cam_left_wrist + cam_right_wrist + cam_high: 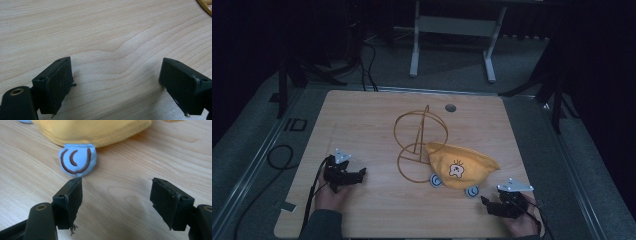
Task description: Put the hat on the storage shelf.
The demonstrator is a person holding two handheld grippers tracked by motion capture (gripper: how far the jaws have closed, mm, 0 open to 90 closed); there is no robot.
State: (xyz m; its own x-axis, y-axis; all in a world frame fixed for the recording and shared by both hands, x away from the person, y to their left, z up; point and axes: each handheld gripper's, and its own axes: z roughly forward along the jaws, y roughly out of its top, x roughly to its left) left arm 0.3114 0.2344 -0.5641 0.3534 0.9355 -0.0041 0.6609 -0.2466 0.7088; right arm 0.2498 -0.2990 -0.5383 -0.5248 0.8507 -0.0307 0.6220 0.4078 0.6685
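Observation:
A yellow cloth hat [460, 164] with a small cartoon print and two light-blue ear flaps [471, 191] lies on the wooden table [362, 115], its left edge against a gold wire stand [419, 140] of two hoops. My left gripper [361, 173] rests open on the table, left of the stand, with bare wood between its jaws. My right gripper [484, 201] is open at the front right, just short of the hat. In the right gripper view one blue flap [77, 160] lies just beyond the left fingertip [72, 195], and the hat [95, 130] sits above it.
A round grommet hole [450, 107] sits near the table's far edge. Black cables [282, 155] trail off the left side over grey floor. A white desk frame [452, 35] stands beyond the table. The stand's gold rim [206, 5] shows in the left gripper view's top right corner.

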